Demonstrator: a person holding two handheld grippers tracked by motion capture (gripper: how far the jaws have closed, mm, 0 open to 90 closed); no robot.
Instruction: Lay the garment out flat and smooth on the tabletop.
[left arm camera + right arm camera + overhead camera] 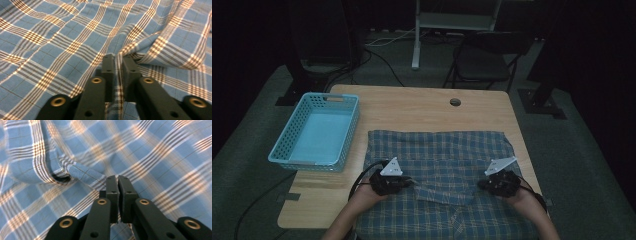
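A blue plaid cloth (437,147) lies spread over the near right half of the wooden table (412,107). My left gripper (412,183) rests on its near left part, jaws pointing right. In the left gripper view the gripper (118,62) is shut on a raised ridge of the cloth (62,37), and a strip of plaid shows between the jaws. My right gripper (479,184) sits on the near right part, jaws pointing left. In the right gripper view the gripper (118,182) is shut at the end of a folded hem of the cloth (150,157). A folded flap lies between the two grippers.
A light blue plastic basket (277,150) stands empty at the table's left edge. A small round hole (455,102) is in the tabletop near the far edge. Beyond the table stands a dark folding chair (482,62). Bare wood shows along the far side and near left corner.
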